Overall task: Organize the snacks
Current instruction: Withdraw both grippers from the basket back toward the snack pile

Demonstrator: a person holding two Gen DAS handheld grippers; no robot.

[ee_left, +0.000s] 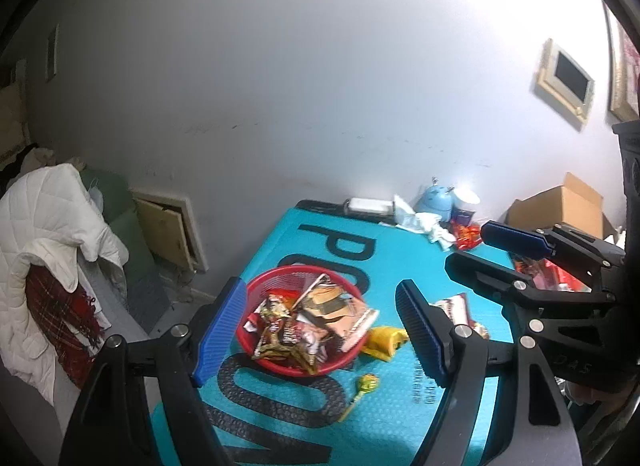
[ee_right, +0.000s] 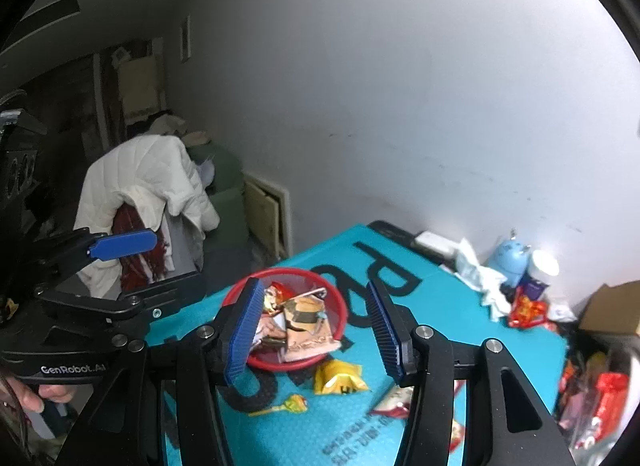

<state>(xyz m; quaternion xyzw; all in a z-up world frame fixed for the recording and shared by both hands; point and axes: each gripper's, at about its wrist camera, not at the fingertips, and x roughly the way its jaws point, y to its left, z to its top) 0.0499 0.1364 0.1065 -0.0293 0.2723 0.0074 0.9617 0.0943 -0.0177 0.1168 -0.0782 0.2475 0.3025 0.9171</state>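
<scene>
Both grippers hang above the teal mat [ee_left: 276,418], jaws apart and empty: the left gripper [ee_left: 320,330] wide, the right gripper [ee_right: 316,330] narrower. The red basket [ee_right: 340,306] of snack packets sits mid-mat; a yellow packet [ee_left: 386,340] and lollipop [ee_left: 366,384] lie just beside it.

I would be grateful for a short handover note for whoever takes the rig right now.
Left gripper: open, empty, above the table.
Right gripper: open, empty, also raised.
Red basket on the teal mat already holds several snack packets.
Still loose on the mat: yellow packet, lollipop, red-and-white packet. More snacks lie by the cardboard box.
Left: basket these.
</scene>
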